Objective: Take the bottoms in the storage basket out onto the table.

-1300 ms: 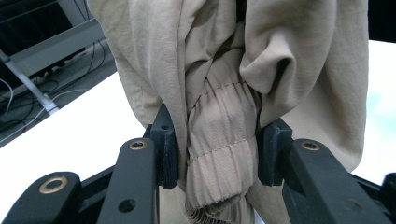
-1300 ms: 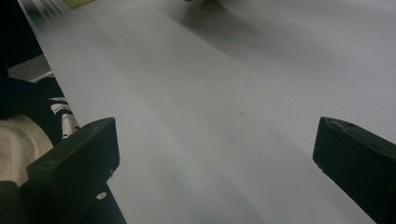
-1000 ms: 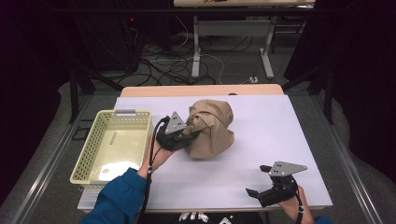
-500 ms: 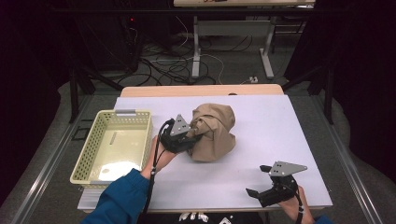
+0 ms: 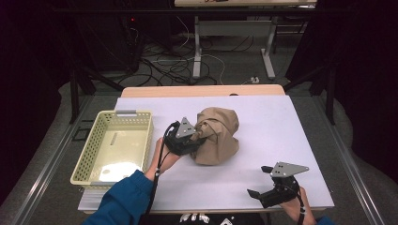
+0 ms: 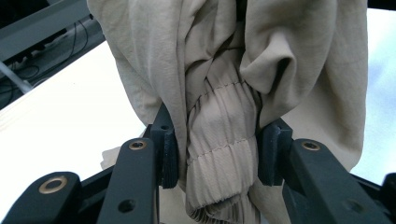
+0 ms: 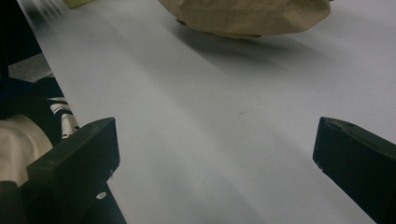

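I have the left tool [image 5: 201, 137] clamped on a bunched, elastic-gathered fold of the tan garment [image 5: 217, 136]; in the left gripper view the cloth [image 6: 224, 93] is squeezed between both black pads, the ribbed band running straight down through the gap and loose folds hanging over it on either side. From the high view the garment sits as a crumpled heap near the middle of the white surface [image 5: 281, 122], and my left tool bites into it from the heap's nine o'clock side, with the grey three-cornered plate on top and the cable trailing back along my blue sleeve [image 5: 124, 199]. The yellow basket [image 5: 82, 161] stands at the nine o'clock edge of the surface, just beside my left hand and apart from the garment. My right tool [image 5: 256, 194] rests low at about five o'clock from the heap, near the front edge of the surface and well apart from the cloth. Its jaws stand wide apart with nothing between them: in the right gripper view I see bare surface [image 7: 210, 154] between the two black jaws, and the lower edge of the garment [image 7: 247, 16] lies farther off at twelve o'clock, casting a soft shadow under it.
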Demonstrator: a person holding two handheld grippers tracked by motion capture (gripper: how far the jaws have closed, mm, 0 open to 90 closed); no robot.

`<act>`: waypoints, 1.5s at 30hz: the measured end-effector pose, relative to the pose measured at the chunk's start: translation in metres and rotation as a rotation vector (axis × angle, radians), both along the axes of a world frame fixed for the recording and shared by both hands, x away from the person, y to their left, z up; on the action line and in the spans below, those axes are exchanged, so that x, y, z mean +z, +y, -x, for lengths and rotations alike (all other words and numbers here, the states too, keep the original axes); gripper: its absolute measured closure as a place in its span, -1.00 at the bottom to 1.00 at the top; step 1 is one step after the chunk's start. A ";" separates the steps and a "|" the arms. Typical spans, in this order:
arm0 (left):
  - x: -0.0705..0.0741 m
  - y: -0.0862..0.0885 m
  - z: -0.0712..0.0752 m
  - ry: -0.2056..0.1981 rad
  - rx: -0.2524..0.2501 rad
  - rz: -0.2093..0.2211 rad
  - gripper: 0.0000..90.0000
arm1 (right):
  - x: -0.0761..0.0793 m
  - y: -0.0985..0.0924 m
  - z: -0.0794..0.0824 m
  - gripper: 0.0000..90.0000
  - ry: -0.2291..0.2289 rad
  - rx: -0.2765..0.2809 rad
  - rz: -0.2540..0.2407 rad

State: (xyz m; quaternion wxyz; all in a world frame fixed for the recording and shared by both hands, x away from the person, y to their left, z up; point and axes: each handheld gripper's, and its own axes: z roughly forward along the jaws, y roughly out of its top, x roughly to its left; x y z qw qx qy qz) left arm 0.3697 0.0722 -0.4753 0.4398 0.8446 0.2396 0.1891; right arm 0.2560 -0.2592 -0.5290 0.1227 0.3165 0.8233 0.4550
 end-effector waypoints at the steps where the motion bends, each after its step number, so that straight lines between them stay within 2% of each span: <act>1: 0.000 0.000 0.000 0.000 -0.004 -0.012 0.34 | 0.000 0.000 0.000 -1.00 -0.001 0.000 0.001; 3: -0.002 -0.001 0.000 0.003 -0.001 -0.007 0.34 | 0.000 0.000 0.000 -1.00 0.003 0.003 0.004; 5: -0.002 -0.002 -0.001 0.009 -0.009 -0.021 0.34 | 0.000 0.000 0.000 -1.00 -0.001 0.001 0.001; 7: -0.005 -0.004 0.000 0.003 -0.004 -0.009 0.34 | 0.000 0.000 0.000 -1.00 0.005 0.006 0.007; 8: -0.004 -0.004 0.000 0.007 -0.011 -0.023 0.33 | 0.000 0.000 0.000 -1.00 0.003 0.005 0.005; 10: -0.005 -0.005 0.000 0.010 -0.017 -0.024 0.33 | 0.000 0.000 0.000 -1.00 0.003 0.005 0.005; 11: -0.007 -0.006 0.000 0.010 -0.009 -0.008 0.33 | 0.001 0.000 0.000 -1.00 0.007 0.007 0.010; 13: -0.008 -0.007 0.000 0.007 -0.007 -0.012 0.33 | 0.001 -0.001 0.000 -1.00 0.009 0.008 0.014; 14: -0.008 -0.006 0.000 0.026 -0.016 -0.018 0.33 | 0.001 0.000 0.000 -1.00 0.006 0.006 0.009; 15: -0.009 -0.007 -0.001 0.011 -0.009 -0.016 0.33 | 0.001 -0.001 0.000 -1.00 0.008 0.008 0.014; 16: -0.010 -0.008 -0.001 0.020 -0.009 -0.010 0.33 | 0.001 0.000 0.000 -1.00 0.008 0.008 0.013; 17: -0.011 -0.007 -0.001 0.019 -0.010 -0.020 0.33 | 0.001 0.000 0.000 -1.00 0.008 0.008 0.014; 18: -0.010 -0.007 -0.001 0.035 -0.019 -0.027 0.33 | 0.001 0.000 -0.001 -1.00 0.007 0.004 0.016; 19: -0.012 -0.008 -0.002 0.021 -0.011 -0.021 0.33 | 0.001 0.000 -0.001 -1.00 0.007 0.005 0.016; 21: -0.014 -0.009 -0.002 0.027 -0.015 -0.020 0.33 | 0.001 0.000 -0.001 -1.00 0.006 0.004 0.017; 22: -0.013 -0.008 -0.002 0.042 -0.022 -0.031 0.34 | 0.001 0.000 0.000 -1.00 0.008 0.001 0.017; 26: -0.016 -0.010 -0.003 0.034 -0.028 -0.044 0.33 | 0.001 0.000 -0.001 -1.00 0.007 0.004 0.017; 27: -0.017 -0.012 -0.003 0.038 -0.024 -0.033 0.33 | 0.001 0.000 -0.001 -1.00 0.006 0.004 0.017; 28: -0.017 -0.012 -0.003 0.043 -0.037 -0.047 0.34 | 0.001 0.000 0.000 -1.00 0.014 -0.001 0.015; 29: -0.019 -0.014 -0.003 0.034 -0.026 -0.038 0.33 | 0.000 0.000 0.000 -1.00 0.001 0.001 0.009; 31: -0.020 -0.015 -0.003 0.046 -0.039 -0.048 0.33 | 0.001 0.000 0.000 -1.00 0.003 0.006 0.008; 32: -0.021 -0.016 -0.004 0.035 -0.040 -0.049 0.33 | 0.001 0.000 0.000 -1.00 0.008 0.007 0.013; 33: -0.021 -0.016 -0.003 0.061 -0.042 -0.054 0.33 | 0.001 0.000 0.000 -1.00 0.008 0.008 0.015; 35: -0.024 -0.018 -0.003 0.052 -0.043 -0.053 0.33 | 0.001 0.000 0.000 -1.00 0.007 0.008 0.015; 37: -0.025 -0.019 -0.003 0.069 -0.048 -0.064 0.33 | 0.001 0.000 0.000 -1.00 0.008 0.009 0.016; 38: -0.026 -0.019 -0.004 0.061 -0.050 -0.066 0.33 | 0.001 0.000 0.000 -1.00 0.015 0.004 0.013; 40: -0.027 -0.020 -0.004 0.073 -0.060 -0.071 0.33 | 0.001 0.000 0.000 -1.00 0.014 0.002 0.015; 42: -0.030 -0.022 -0.003 0.075 -0.050 -0.057 0.33 | 0.000 0.001 0.000 -1.00 0.011 -0.004 0.004; 45: -0.033 -0.024 -0.003 0.083 -0.058 -0.061 0.33 | 0.001 0.000 0.000 -1.00 0.015 -0.001 0.015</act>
